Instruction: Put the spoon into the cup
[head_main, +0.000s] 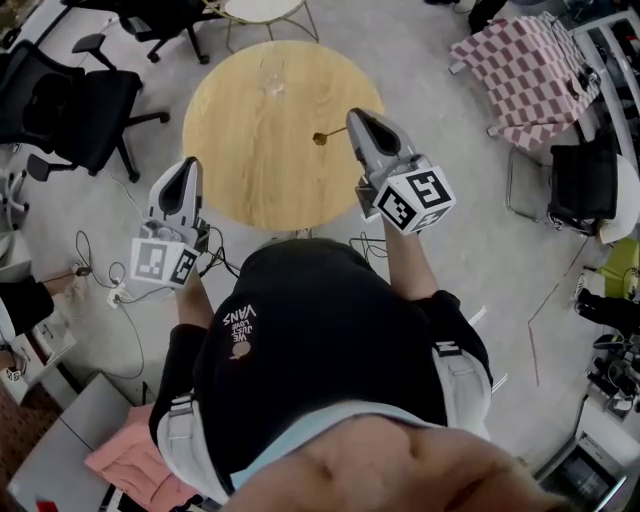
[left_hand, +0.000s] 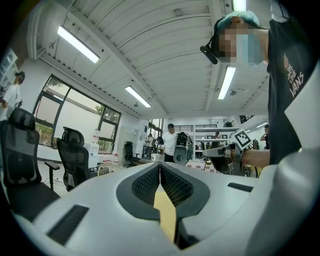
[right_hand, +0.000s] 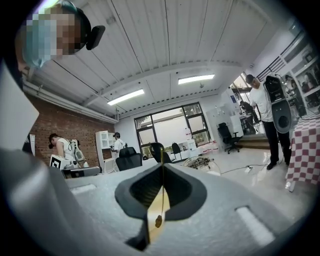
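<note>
Spoon (head_main: 320, 138) pinched in right gripper (head_main: 352, 118) over table (head_main: 250, 160); left gripper (head_main: 188, 166) closed, empty

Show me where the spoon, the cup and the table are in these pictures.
spoon (head_main: 320, 138), head view, on its rounded golden end
cup (head_main: 272, 85), head view, on its clear glass wall
table (head_main: 240, 165), head view, on a bare part of the round wooden top
</note>
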